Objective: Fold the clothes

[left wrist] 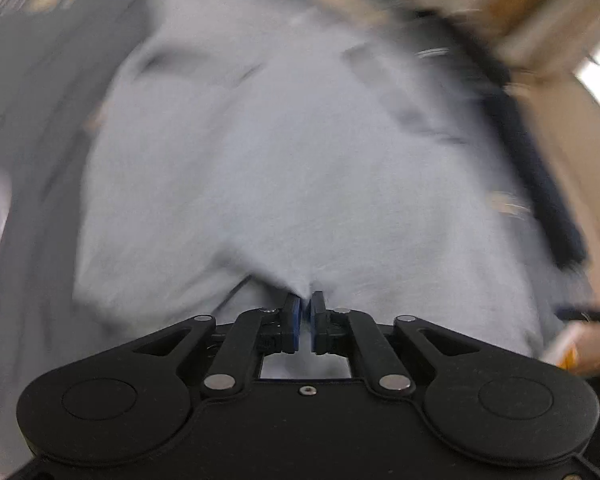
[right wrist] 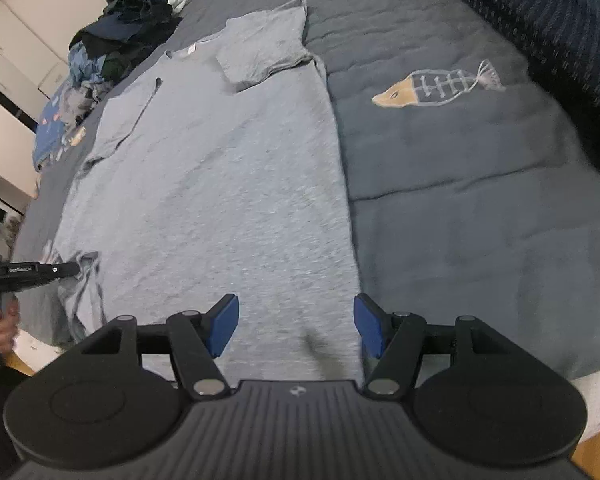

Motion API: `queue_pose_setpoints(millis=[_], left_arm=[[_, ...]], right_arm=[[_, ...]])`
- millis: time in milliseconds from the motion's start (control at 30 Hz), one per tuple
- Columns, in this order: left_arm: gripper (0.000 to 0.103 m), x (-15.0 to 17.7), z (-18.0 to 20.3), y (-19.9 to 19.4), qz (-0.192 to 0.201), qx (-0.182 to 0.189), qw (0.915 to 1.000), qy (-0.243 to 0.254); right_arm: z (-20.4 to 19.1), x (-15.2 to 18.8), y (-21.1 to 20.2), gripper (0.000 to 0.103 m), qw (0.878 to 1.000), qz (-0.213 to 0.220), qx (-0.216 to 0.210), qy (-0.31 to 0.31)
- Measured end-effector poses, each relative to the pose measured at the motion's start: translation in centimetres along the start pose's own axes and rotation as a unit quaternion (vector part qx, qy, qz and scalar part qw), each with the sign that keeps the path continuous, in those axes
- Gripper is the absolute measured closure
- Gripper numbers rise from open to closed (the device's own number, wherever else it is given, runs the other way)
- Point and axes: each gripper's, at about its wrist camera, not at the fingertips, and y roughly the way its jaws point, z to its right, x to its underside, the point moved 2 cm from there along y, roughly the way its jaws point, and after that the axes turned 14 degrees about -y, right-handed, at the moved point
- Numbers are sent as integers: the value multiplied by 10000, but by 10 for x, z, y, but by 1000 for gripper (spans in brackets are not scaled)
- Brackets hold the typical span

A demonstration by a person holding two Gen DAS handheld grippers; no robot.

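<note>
A grey T-shirt (right wrist: 220, 160) lies flat on the dark grey bed cover (right wrist: 460, 220), one sleeve folded in over the chest. In the blurred left wrist view the T-shirt (left wrist: 280, 160) fills the frame. My left gripper (left wrist: 304, 300) has its jaws almost together, and a puckered corner of the shirt's hem is drawn up between the pads. That left gripper (right wrist: 74, 268) also shows at the left edge of the right wrist view, beside bunched cloth. My right gripper (right wrist: 296, 320) hovers open over the shirt's near right hem edge with nothing pinched.
A pile of dark and blue clothes (right wrist: 112, 40) sits at the far left of the bed. A fish drawing (right wrist: 432, 86) marks the cover to the right of the shirt. A person's hand (right wrist: 0, 328) grips the left tool. White cupboards (right wrist: 16, 40) stand beyond the bed.
</note>
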Motion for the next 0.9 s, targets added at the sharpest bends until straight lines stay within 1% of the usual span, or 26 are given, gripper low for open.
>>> queue_pose_setpoints(millis=[33, 67, 100, 133, 167, 233, 300, 433, 533, 667, 733, 800, 833, 867, 900], left_arm=[[78, 1, 4, -7, 80, 172, 9998, -5], [74, 2, 5, -10, 118, 240, 9996, -59], [74, 3, 6, -14, 155, 294, 9994, -94], [74, 4, 9, -15, 178, 248, 9995, 9], [74, 5, 12, -14, 217, 202, 9995, 109], [74, 4, 12, -13, 240, 190, 9995, 67], [74, 3, 11, -12, 250, 191, 9995, -14], [74, 4, 7, -13, 326, 189, 9993, -65], [74, 0, 5, -17, 417, 235, 9987, -171], [74, -3, 2, -18, 467, 186, 9985, -212], [74, -3, 1, -18, 475, 146, 9985, -214], [74, -4, 2, -18, 476, 139, 9986, -201], [74, -4, 2, -17, 477, 136, 9986, -185], [74, -4, 2, -17, 480, 125, 9986, -163], [74, -4, 3, -17, 484, 104, 9987, -140]], right_arm=[[-3, 0, -3, 40, 9999, -37, 53, -138], [-6, 0, -7, 40, 9993, -99, 122, -326], [-10, 0, -11, 40, 9984, -161, 191, -513], [-14, 0, -14, 40, 9966, -274, 260, -733], [-17, 0, -14, 40, 9934, -463, 327, -1002], [-20, 1, -10, 40, 9859, -938, 339, -1347], [-20, 1, -3, 40, 9822, -1249, 288, -1376], [-10, 4, 24, 40, 9798, -1620, 226, -1151], [0, 14, 41, 40, 9778, -1812, 358, -991], [5, 24, 56, 40, 9784, -1926, 199, -718], [2, 28, 60, 42, 9782, -1933, 65, -761], [-3, 32, 63, 48, 9771, -1920, -5, -912], [-6, 32, 63, 61, 9770, -1904, -33, -958], [-8, 33, 63, 82, 9769, -1888, -62, -1003], [-10, 32, 62, 91, 9773, -1840, -60, -1049]])
